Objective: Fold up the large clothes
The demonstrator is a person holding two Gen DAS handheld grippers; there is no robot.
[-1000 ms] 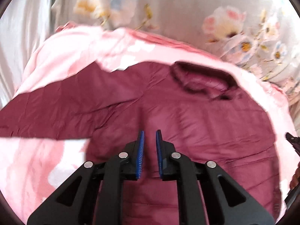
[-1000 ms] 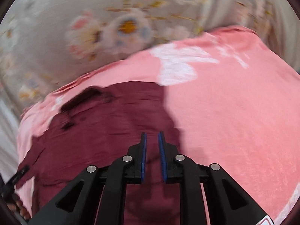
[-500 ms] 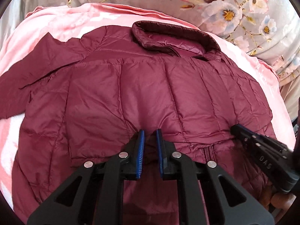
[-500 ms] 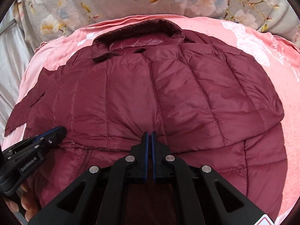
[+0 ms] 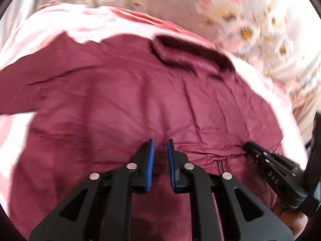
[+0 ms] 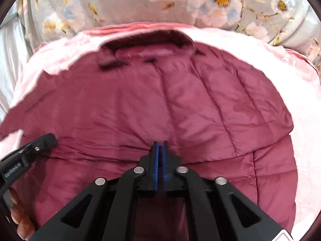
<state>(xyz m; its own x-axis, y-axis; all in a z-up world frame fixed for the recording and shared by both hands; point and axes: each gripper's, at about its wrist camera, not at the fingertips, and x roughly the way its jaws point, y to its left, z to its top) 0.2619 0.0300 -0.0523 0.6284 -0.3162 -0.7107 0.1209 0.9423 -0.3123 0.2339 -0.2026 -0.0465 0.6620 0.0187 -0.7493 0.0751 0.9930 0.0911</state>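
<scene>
Lying collar-away on a pink blanket [image 6: 301,120], the maroon jacket [image 6: 160,104] now has its hem folded up. Right claw [image 6: 160,150] pinches that fold; left claw [image 5: 160,150], slightly parted, has just let go beside it.

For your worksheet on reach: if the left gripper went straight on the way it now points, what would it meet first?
Most likely the maroon jacket, whose fabric fills the line ahead of the left gripper; depth is unclear.
</scene>
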